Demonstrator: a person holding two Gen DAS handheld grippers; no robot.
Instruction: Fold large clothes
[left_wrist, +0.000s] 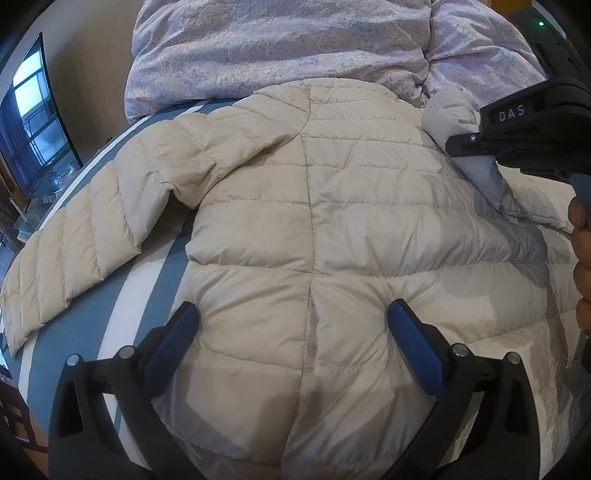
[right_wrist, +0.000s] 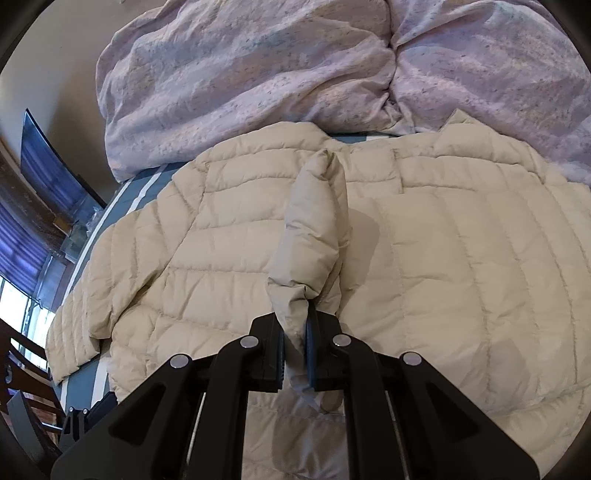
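Observation:
A cream quilted puffer jacket (left_wrist: 295, 206) lies back-up on a bed with a blue and white striped sheet (left_wrist: 122, 306). Its left sleeve (left_wrist: 77, 243) lies spread out to the left. My left gripper (left_wrist: 291, 325) is open, its blue pads (left_wrist: 417, 347) resting on either side of the jacket's lower back seam. My right gripper (right_wrist: 295, 339) is shut on the jacket's right sleeve (right_wrist: 314, 221), holding its cuff lifted above the jacket body (right_wrist: 461, 258). The right gripper also shows in the left wrist view (left_wrist: 465, 144) at the upper right, with the sleeve in it.
A rumpled lilac duvet (left_wrist: 277, 48) fills the far end of the bed behind the jacket's collar. A dark television screen (left_wrist: 33, 114) stands against the wall to the left. A wooden chair (right_wrist: 22, 369) stands at the lower left beside the bed.

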